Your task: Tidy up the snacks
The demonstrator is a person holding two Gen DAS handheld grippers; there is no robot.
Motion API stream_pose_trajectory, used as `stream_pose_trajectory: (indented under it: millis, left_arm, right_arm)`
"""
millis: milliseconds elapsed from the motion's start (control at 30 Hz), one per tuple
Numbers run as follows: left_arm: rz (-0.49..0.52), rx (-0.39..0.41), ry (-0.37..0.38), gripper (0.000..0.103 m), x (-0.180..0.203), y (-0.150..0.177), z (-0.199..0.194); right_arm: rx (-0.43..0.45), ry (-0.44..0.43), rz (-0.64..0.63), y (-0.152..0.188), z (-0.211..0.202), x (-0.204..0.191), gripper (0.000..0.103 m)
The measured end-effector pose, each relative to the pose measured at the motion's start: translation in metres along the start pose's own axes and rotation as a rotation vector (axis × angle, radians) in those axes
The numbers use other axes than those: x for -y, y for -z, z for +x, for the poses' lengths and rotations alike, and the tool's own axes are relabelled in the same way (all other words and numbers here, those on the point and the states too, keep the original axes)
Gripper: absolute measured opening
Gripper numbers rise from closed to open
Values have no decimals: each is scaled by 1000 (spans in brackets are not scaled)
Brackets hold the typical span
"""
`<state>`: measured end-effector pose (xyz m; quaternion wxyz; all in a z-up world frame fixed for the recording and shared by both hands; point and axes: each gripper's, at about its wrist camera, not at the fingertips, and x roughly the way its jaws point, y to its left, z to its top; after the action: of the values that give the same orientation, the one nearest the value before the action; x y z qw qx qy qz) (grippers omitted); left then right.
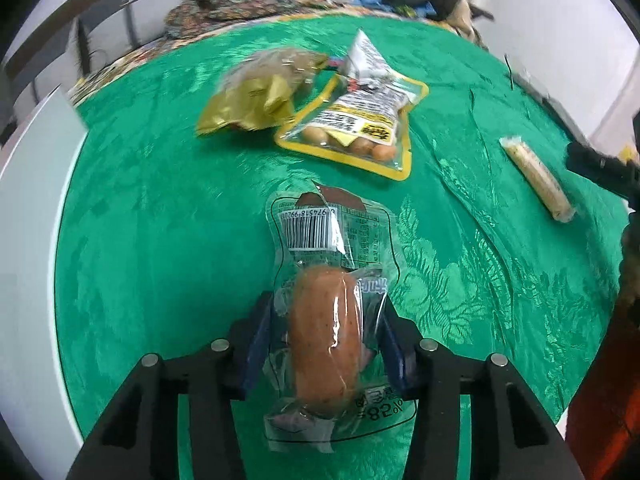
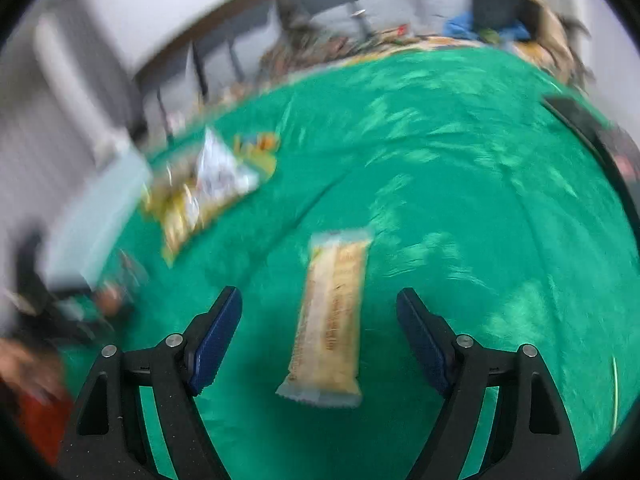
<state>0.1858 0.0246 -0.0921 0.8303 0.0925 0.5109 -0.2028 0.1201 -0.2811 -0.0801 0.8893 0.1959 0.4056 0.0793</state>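
The left gripper (image 1: pixel 326 344) has its blue pads pressed against both sides of a clear sausage pack (image 1: pixel 328 304), clamped on the plump orange-brown sausage inside; the pack lies lengthwise on the green tablecloth (image 1: pixel 140 240), its barcode end pointing away from the gripper. Beyond it, toward the middle of the cloth, a yellow-edged bag of small sausages (image 1: pixel 356 128) lies flat, with a white wrapper (image 1: pixel 366 58) resting on its far end and a crumpled gold bag (image 1: pixel 256 96) touching its left side. Well off to the right lies a pale snack bar (image 1: pixel 538 178), near a dark gripper part at the picture's edge. A white box (image 1: pixel 36 208) stands along the left border of the cloth. In the blurred right wrist view, the right gripper (image 2: pixel 320 332) stands with its jaws wide apart, and the same snack bar (image 2: pixel 330 320) lies between them on the cloth, touching neither pad. Farther left in that view is the heap of bags (image 2: pixel 208 192), and beside it the white box (image 2: pixel 100 216).
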Motion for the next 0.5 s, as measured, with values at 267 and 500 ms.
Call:
stream_pose_trajectory:
  millis: [267, 500]
  left_arm:
    - [-182, 82, 40, 46, -15, 30, -26]
    - [-281, 178, 89, 46, -39, 45, -86]
  right_arm:
    - [-211, 149, 51, -32, 23, -2, 81]
    - [-347, 325, -150, -24, 68, -54, 26]
